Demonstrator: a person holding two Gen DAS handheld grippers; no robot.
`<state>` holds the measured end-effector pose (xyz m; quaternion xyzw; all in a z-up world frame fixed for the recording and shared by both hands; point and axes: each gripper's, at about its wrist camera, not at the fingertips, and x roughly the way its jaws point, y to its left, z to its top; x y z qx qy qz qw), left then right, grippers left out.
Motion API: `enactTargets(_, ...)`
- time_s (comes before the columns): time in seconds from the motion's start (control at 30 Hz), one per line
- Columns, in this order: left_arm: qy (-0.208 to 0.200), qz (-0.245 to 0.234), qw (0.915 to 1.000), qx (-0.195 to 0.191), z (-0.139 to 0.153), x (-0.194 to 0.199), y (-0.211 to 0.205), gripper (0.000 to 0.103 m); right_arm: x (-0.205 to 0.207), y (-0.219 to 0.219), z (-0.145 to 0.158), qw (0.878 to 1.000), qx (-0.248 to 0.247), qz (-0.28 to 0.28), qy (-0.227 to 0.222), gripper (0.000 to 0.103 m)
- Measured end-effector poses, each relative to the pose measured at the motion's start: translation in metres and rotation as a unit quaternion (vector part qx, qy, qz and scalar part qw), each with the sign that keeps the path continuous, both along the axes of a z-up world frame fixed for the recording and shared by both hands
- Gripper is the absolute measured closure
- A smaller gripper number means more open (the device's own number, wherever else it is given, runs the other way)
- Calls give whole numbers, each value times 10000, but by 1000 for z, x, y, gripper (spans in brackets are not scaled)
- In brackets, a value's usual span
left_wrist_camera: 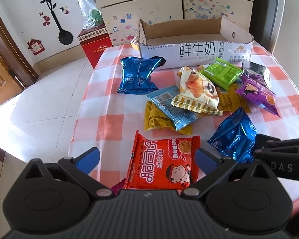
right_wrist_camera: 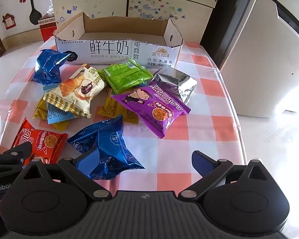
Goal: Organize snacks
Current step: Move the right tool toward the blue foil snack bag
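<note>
The left gripper (left_wrist_camera: 147,159) hung low in its frame with both blue pads spread wide, straddling the red pack (left_wrist_camera: 165,163) at bottom centre and gripping nothing. The right gripper (right_wrist_camera: 145,164) was just as wide open, its left pad (right_wrist_camera: 87,164) lying at or on the near blue pack (right_wrist_camera: 105,149) at lower centre, the other pad over bare cloth (right_wrist_camera: 219,75), nothing pinched. The carton (right_wrist_camera: 155,52) sat open and apparently empty across the top of both frames, and the loose pile lay between it and the grippers: a 2nd blue pack (right_wrist_camera: 47,67) at upper left, a cream pastry bag (right_wrist_camera: 73,91), a green pack (right_wrist_camera: 125,75), a purple pack (right_wrist_camera: 155,109), a silver pouch (right_wrist_camera: 175,81), and yellow and pale-blue sachets half buried underneath. By my read these were all light, air-puffed foil pillows, slick and crinkly, likely to squirt out of a hard squeeze, with brittle noodles or biscuit inside. The red pack looked flat and squarish, so closing across its 2 side edges seemed the safest hold; the crumpled blue one probably wanted a pinch on its raised middle fold.
</note>
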<state>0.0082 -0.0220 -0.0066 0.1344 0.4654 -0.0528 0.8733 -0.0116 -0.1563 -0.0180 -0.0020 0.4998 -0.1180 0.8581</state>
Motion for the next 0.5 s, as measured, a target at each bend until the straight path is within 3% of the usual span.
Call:
enactTargets(0.2, 104, 4, 9998, -147, -2, 1, 5, 2, -1, -1, -1, 9999, 106, 73, 1, 2)
enactTargets(0.5, 184, 295, 9986, -393, -3, 6, 26, 1, -5, -20, 5, 9967, 781, 4, -232, 2)
